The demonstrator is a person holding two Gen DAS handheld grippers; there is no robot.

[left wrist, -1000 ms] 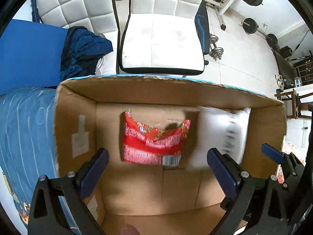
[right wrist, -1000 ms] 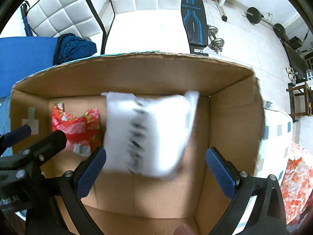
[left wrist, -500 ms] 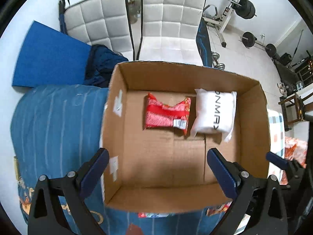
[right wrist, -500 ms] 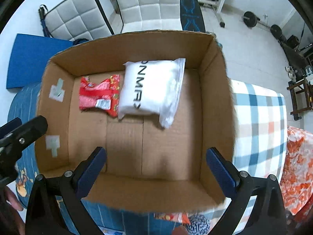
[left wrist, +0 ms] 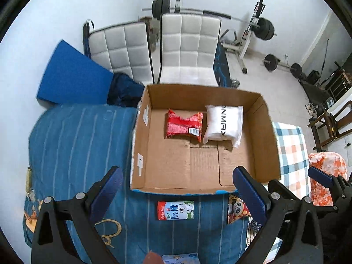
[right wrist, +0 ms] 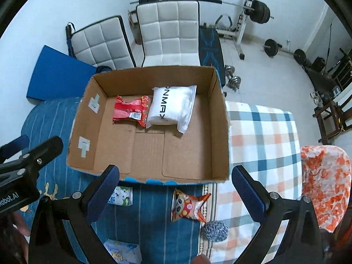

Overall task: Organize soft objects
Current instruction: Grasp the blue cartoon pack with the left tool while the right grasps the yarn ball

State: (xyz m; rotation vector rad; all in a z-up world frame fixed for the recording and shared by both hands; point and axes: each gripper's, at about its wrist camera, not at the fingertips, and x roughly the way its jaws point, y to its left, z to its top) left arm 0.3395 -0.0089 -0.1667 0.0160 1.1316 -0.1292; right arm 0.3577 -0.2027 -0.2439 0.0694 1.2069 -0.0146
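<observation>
An open cardboard box (left wrist: 267, 136) (right wrist: 220, 132) sits on a bed. Inside at the far end lie a red snack packet (left wrist: 183, 125) (right wrist: 129, 111) and a white soft pack with black lettering (left wrist: 223, 123) (right wrist: 170, 106), side by side. In front of the box lie a milk pack (left wrist: 175, 210) (right wrist: 121, 195), a panda snack packet (left wrist: 237, 209) (right wrist: 189, 204), a blue-white yarn ball (right wrist: 215, 231) and a light blue pack (right wrist: 122, 250). My left gripper (left wrist: 176, 193) and right gripper (right wrist: 175, 191) are both open and empty, held above the box's near edge.
The bed has a blue striped cover (left wrist: 72, 149) on the left and a checked cover (right wrist: 264, 143) on the right. An orange-white cloth (right wrist: 325, 182) lies at the far right. White padded chairs (left wrist: 189, 50), a blue mat (left wrist: 70, 79) and gym weights (left wrist: 264, 28) stand behind.
Both grippers have pulled back and up from inside the box. The white pack, seen blurred in motion a second ago, now rests in the box beside the red packet.
</observation>
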